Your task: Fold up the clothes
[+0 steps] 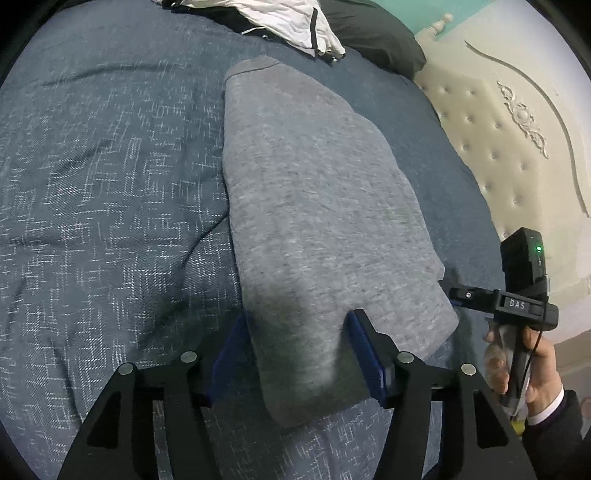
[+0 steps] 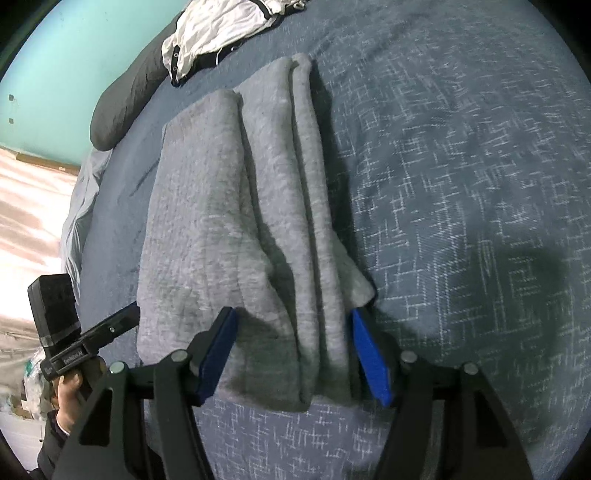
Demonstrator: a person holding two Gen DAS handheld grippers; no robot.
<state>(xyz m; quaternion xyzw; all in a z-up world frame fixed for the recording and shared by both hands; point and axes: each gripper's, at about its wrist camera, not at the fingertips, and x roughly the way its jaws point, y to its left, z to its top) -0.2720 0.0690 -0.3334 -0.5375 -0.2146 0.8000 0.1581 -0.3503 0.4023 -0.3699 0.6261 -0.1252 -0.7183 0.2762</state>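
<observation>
While both grippers (image 1: 299, 354) (image 2: 295, 354) gape over folded grey garment (image 1: 317, 206), white clothing (image 1: 284, 22), dark pillow (image 1: 373, 33) lie beyond.

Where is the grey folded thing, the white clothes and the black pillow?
grey folded garment (image 1: 317, 206): left wrist view, middle of its top.
white clothes (image 2: 218, 33): right wrist view, crumpled middle.
black pillow (image 2: 118, 110): right wrist view, its side.

Heathered grey knit garment (image 1: 314, 221), soft, matt, faintly fuzzy. Dark blue woven bedspread (image 1: 110, 184), coarse, flecked with white thread. Crumpled white cloth (image 1: 288, 26) at twelve o'clock, thin and smooth. Cream tufted headboard (image 1: 491, 140) at two o'clock, buttoned, slightly glossy. Matt black plastic hand-held gripper (image 1: 299, 354), blue pads, shiny metal pins.
</observation>
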